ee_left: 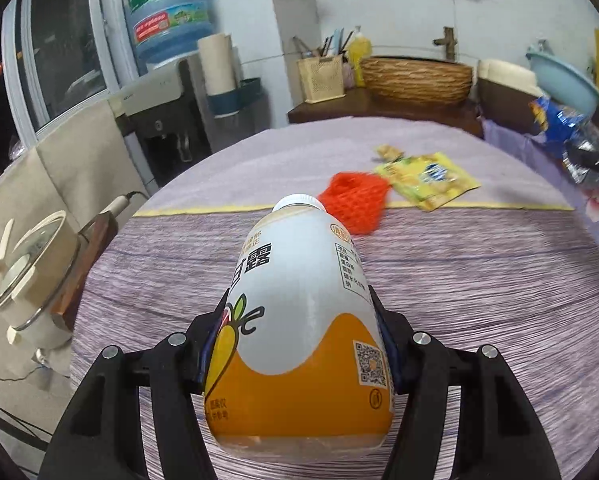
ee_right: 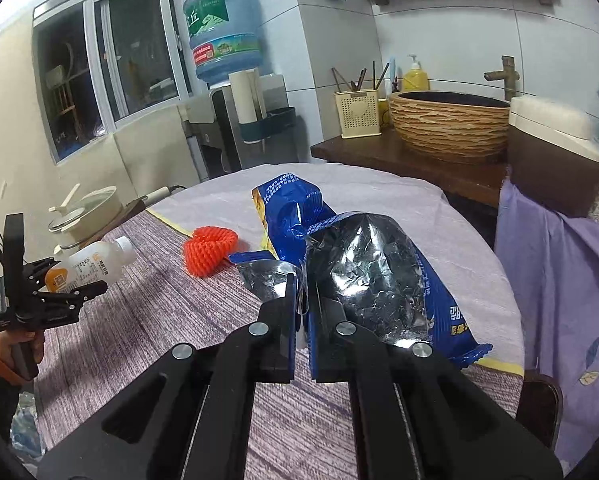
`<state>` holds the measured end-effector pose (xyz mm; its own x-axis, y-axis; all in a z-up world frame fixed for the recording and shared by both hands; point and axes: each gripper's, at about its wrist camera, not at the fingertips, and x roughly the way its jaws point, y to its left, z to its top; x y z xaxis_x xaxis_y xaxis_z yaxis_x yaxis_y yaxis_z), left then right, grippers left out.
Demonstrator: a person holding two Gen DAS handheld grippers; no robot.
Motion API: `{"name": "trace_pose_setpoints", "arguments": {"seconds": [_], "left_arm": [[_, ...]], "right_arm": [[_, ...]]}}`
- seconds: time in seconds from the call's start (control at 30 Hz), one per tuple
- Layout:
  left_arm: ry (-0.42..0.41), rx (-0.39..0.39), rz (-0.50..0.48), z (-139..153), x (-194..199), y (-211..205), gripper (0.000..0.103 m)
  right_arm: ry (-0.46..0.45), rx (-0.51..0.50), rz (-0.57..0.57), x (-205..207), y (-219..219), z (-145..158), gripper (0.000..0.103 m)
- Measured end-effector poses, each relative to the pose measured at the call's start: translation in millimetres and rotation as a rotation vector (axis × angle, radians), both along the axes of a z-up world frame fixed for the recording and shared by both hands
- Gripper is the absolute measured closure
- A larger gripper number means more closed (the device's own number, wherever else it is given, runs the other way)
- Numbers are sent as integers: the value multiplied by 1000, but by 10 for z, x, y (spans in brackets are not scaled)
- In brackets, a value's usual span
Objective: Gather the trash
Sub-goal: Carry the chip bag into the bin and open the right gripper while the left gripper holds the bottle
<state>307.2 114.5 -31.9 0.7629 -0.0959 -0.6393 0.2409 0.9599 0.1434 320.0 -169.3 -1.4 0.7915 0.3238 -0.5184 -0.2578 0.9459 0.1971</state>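
My left tool (ee_left: 299, 344) is matte black plastic with two angular fingers. Each finger is built from linked bars with open, rounded cut-outs in their bases. Round silver screw heads mark the pivots, two on each side. Blue pads (ee_left: 389, 344) line the inner faces of the fingers.

My right tool (ee_right: 303, 320) has the same build: black linked bars, silver pivot screws, blue lining on the inner faces.

In the right wrist view, my left tool carries a tall black upright plate and a black grip. My left hand (ee_right: 17, 342) shows bare skin, with an orange cuff at the wrist.
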Motion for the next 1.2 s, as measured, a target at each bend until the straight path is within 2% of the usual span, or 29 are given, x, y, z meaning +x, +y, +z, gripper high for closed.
{"name": "trace_pose_setpoints", "arguments": {"seconds": [0.17, 0.27, 0.4, 0.57, 0.83, 1.0, 1.2], "left_arm": [[-41, -73, -74, 115, -236, -439, 42], [-78, -84, -126, 172, -375, -779, 42], [-98, -135, -202, 219, -529, -1234, 42], [-98, -203, -303, 233, -673, -1781, 42], [-69, -273, -420, 155, -799, -2520, 42], [-71, -266, -450, 60, -854, -2903, 42], [-28, -292, -483, -68, -890, -3190, 42]], "right_arm": [[-30, 2, -47, -225, -244, 29, 98], [-60, -4, -80, -386, -450, 69, 98], [-102, -24, -151, -622, -837, 127, 98], [-88, -20, -261, -818, -1417, 48, 98], [38, 0, -371, -947, -2064, -546, 98], [120, 7, -414, -856, -2226, -1036, 98], [233, 30, -448, -737, -2336, -1643, 98]]}}
